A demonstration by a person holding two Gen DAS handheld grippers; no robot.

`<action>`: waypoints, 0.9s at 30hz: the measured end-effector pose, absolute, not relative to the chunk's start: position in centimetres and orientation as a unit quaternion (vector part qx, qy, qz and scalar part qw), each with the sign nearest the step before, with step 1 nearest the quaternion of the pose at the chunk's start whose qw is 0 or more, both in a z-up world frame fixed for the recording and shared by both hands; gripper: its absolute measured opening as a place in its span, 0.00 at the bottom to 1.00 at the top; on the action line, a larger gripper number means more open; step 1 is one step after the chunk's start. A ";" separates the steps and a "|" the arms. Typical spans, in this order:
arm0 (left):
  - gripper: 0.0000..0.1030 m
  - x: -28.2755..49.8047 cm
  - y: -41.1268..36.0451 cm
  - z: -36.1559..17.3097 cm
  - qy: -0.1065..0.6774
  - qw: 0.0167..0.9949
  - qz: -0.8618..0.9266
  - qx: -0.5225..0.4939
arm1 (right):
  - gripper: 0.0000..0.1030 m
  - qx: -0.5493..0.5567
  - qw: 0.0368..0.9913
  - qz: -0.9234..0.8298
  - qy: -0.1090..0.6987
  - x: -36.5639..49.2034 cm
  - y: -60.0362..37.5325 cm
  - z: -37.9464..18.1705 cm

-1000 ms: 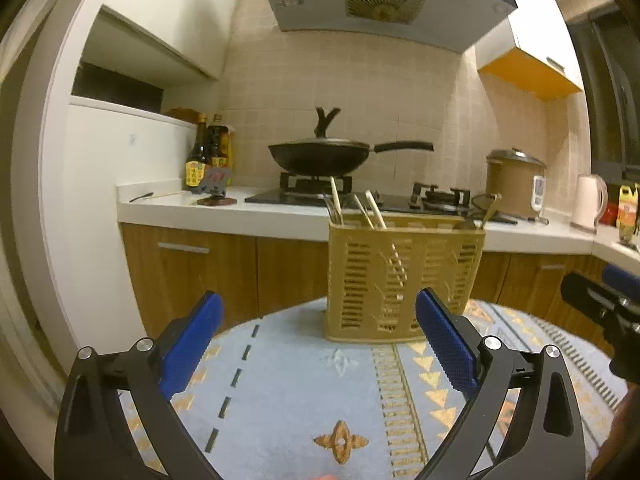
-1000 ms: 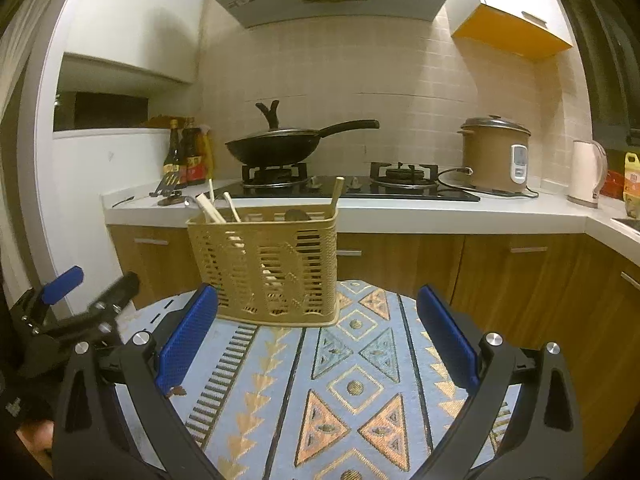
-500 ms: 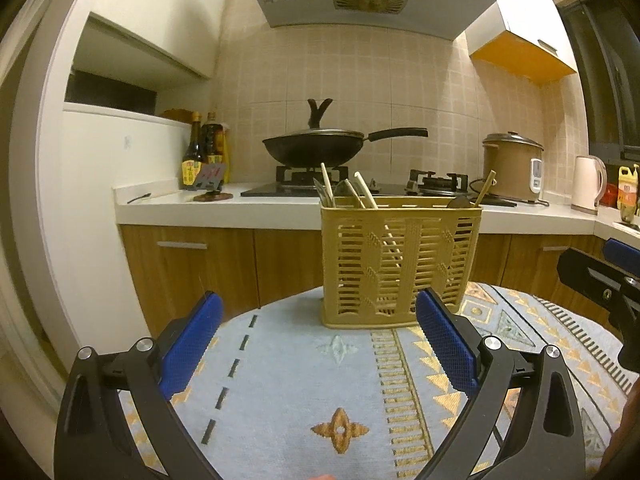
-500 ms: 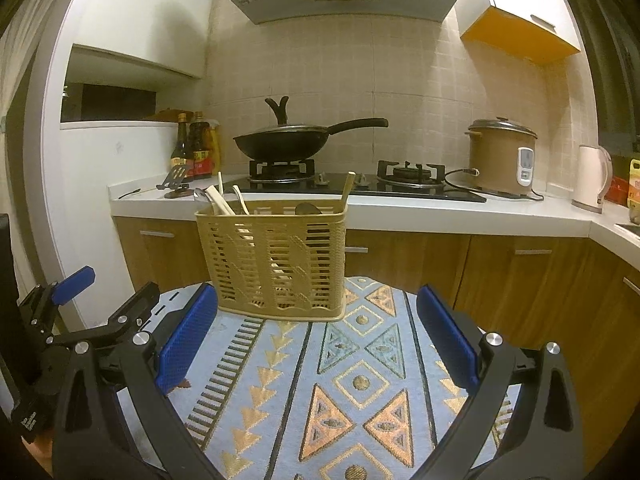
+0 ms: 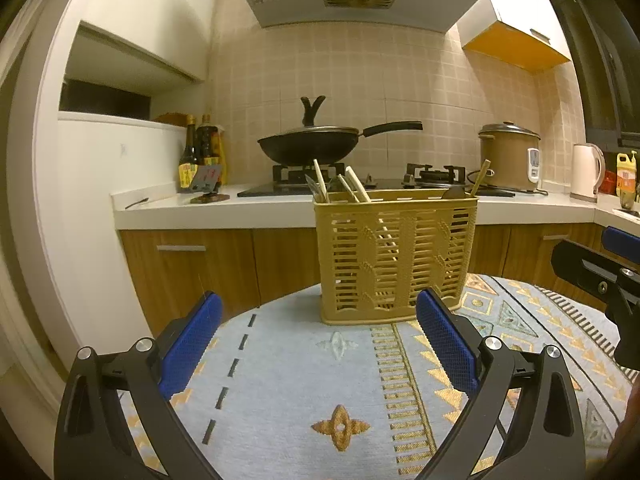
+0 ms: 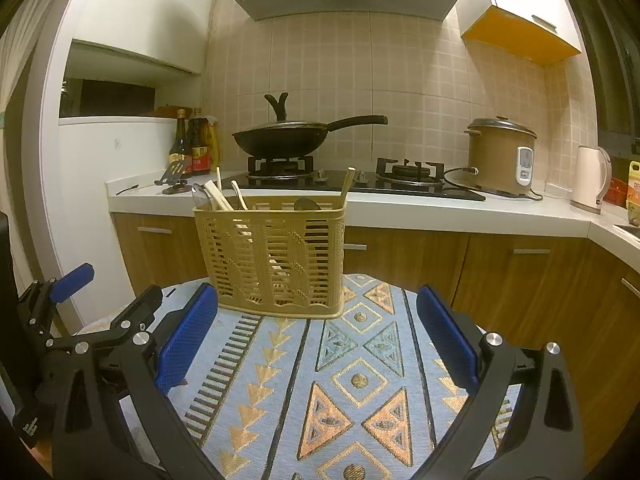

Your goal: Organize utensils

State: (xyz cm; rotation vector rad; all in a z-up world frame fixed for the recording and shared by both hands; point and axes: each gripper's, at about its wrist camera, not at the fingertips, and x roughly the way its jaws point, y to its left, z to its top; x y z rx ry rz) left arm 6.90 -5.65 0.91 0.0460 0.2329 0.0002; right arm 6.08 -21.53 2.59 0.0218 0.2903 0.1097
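1. Left gripper (image 5: 318, 330): jaws spread wide, empty, above the patterned desk (image 5: 280, 380).
2. Utensil basket (image 5: 394, 258) stands upright on the desk, holding chopsticks (image 5: 320, 180).
3. Right gripper (image 6: 318, 330): jaws apart, empty.

A round table (image 5: 280, 380) is wearing a pale blue cloth (image 6: 352, 380) woven with gold triangles, diamonds and dark stripes. Directly on it, a tan slotted basket (image 5: 394, 264) is standing upright near the far edge, ahead of the fingertips in both wrist views: just beyond the right finger in the left wrist view, and just beyond the left finger (image 6: 186, 342) in the right wrist view. The cloth between the fingers and the basket is lying flat.
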 end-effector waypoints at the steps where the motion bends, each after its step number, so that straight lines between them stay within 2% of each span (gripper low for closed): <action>1: 0.92 6.9 -5.6 0.9 0.117 0.993 0.000 0.022 | 0.92 0.010 0.988 0.054 0.145 6.1 -21.5 2.6; 27: 0.92 7.1 -5.6 0.7 0.124 0.992 -0.002 0.024 | 0.92 0.007 0.987 0.051 0.153 6.3 -21.1 2.4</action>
